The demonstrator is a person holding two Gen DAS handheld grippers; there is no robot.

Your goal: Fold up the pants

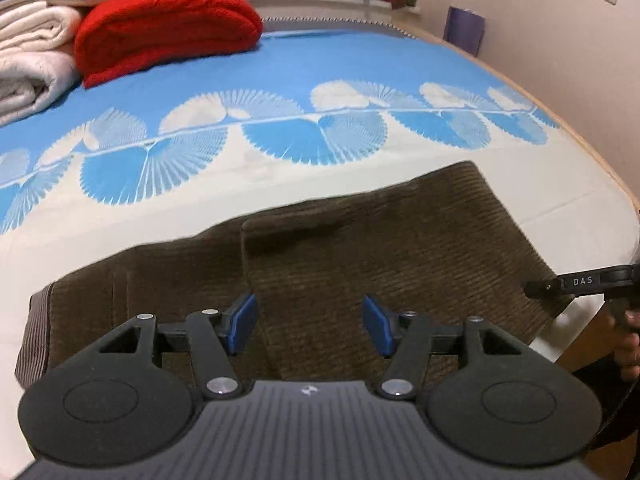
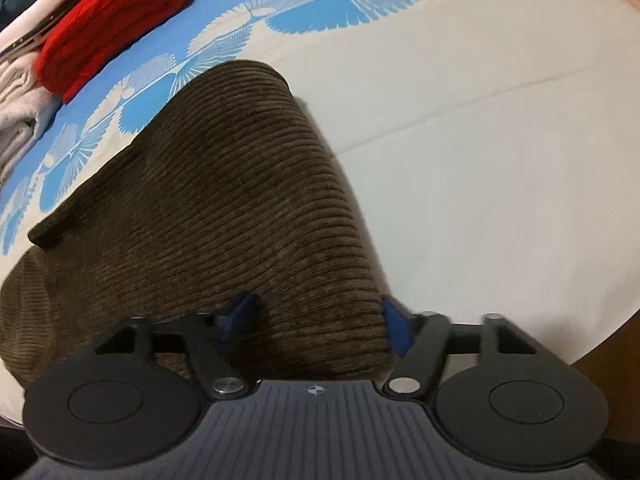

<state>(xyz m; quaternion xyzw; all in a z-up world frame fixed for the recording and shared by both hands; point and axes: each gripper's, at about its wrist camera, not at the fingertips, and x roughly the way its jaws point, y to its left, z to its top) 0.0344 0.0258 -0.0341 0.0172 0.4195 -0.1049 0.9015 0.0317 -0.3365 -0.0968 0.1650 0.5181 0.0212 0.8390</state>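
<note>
The brown ribbed corduroy pants [image 1: 360, 240] are seen in the left wrist view lying folded on the blue and white patterned bed sheet [image 1: 320, 60], under the left gripper [image 1: 310, 326], whose blue pads are held apart with nothing gripped. The striped waistband is partly cut off at left. In the right wrist view, the pants [image 2: 224, 208] are spread below the right gripper [image 2: 316, 322]; its jaws are half open around a raised fold, and contact cannot be made out through the blur.

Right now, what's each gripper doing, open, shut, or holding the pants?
Left gripper: open, above the brown pants, holding nothing.
Right gripper: jaws apart, pants between the fingers; whether it grips them cannot be told.
</note>
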